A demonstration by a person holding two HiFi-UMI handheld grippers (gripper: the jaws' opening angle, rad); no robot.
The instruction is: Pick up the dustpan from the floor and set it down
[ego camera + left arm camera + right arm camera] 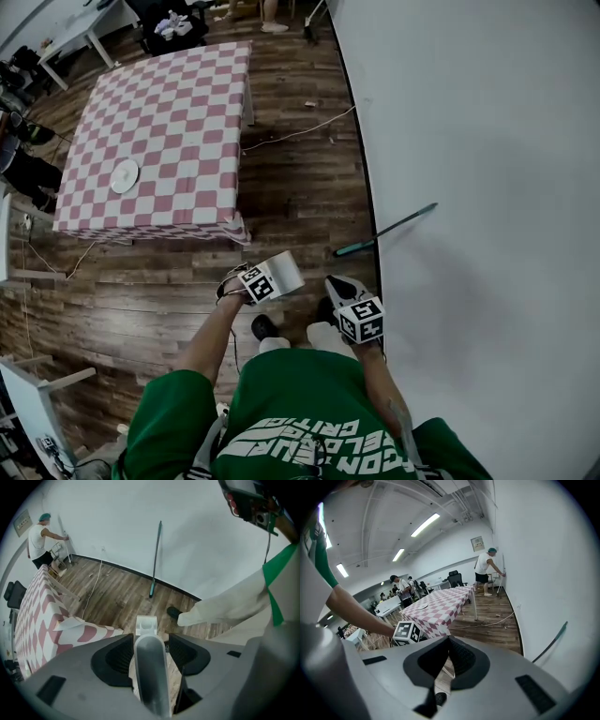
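Left gripper view showed the left tongs [151, 654] spread wide around the dustpan [151, 677] handle, pads apparently not pressing it. The dustpan hung low over the floor [117, 603] near the wall's foot, probably set down. Likely only withdrawal remained. The right tongs [449, 641] were together, empty.
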